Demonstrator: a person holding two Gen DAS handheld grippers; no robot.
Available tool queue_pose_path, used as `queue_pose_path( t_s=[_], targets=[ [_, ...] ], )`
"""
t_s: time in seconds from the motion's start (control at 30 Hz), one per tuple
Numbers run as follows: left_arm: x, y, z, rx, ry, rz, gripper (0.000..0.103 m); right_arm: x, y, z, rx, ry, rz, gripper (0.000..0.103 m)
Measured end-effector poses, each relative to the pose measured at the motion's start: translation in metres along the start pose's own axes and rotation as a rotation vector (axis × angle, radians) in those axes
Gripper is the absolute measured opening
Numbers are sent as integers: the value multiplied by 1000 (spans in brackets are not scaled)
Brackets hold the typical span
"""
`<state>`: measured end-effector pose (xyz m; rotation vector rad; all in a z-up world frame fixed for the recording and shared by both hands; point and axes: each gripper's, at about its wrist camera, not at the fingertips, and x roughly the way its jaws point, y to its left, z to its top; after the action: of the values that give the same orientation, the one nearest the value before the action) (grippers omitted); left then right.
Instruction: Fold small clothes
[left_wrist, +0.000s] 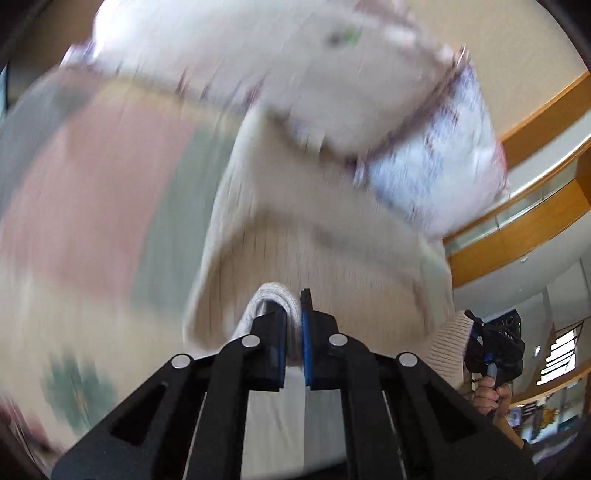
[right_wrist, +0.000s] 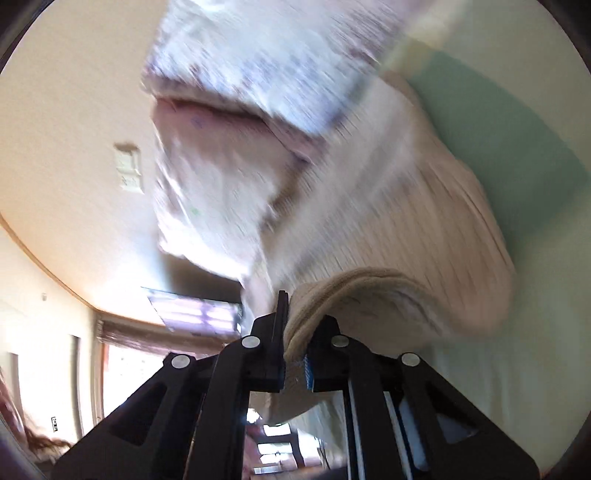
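A cream ribbed knit garment hangs between both grippers, lifted above the bed. My left gripper is shut on a folded edge of it. My right gripper is shut on another edge of the same garment. The right gripper also shows in the left wrist view at the right, held by a hand and clamped on the cloth's corner. Both views are blurred by motion.
A patterned bedcover with pink and green blocks lies below. White pillows with purple print sit behind the garment; they also show in the right wrist view. Walls with wood trim and windows surround.
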<state>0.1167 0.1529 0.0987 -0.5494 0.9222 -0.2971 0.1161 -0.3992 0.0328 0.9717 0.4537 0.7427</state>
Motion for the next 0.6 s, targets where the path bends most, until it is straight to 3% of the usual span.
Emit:
queue_pose_path(
  t_s=[0.07, 0.13, 0.17, 0.2, 0.23, 0.27, 0.33, 0.37, 0.4, 0.47, 0.53, 0.6],
  targets=[
    [16, -10, 51, 50, -68, 30, 7, 16, 14, 39, -20, -71, 51, 7],
    [45, -16, 95, 65, -98, 94, 13, 38, 22, 85, -57, -152, 13, 8],
    [61, -15, 110, 61, -91, 118, 37, 52, 20, 101, -49, -174, -20, 17],
    [77, -13, 123, 54, -81, 165, 56, 67, 14, 120, -24, -185, -101, 36],
    [85, -10, 129, 47, -77, 212, 78, 76, 9, 130, -3, -187, -168, 44],
    [92, -5, 133, 42, -70, 240, 78, 81, 4, 135, 30, -191, -231, 46],
    [101, 9, 131, 26, -19, 243, 78, 79, 0, 128, 60, -185, -212, 50],
    [105, 14, 128, 23, 3, 240, 78, 74, 1, 119, 35, -167, -225, 59],
    [111, 20, 125, 24, 33, 231, 78, 71, 3, 114, 14, -161, -251, 62],
    [128, 32, 116, 8, 117, 212, 77, 64, -1, 99, -11, -134, -321, 62],
    [146, 37, 113, -20, 173, 182, 69, 56, -13, 93, 27, -111, -328, 62],
    [160, 41, 111, -35, 195, 170, 69, 49, -18, 89, 49, -104, -344, 62]
  ],
)
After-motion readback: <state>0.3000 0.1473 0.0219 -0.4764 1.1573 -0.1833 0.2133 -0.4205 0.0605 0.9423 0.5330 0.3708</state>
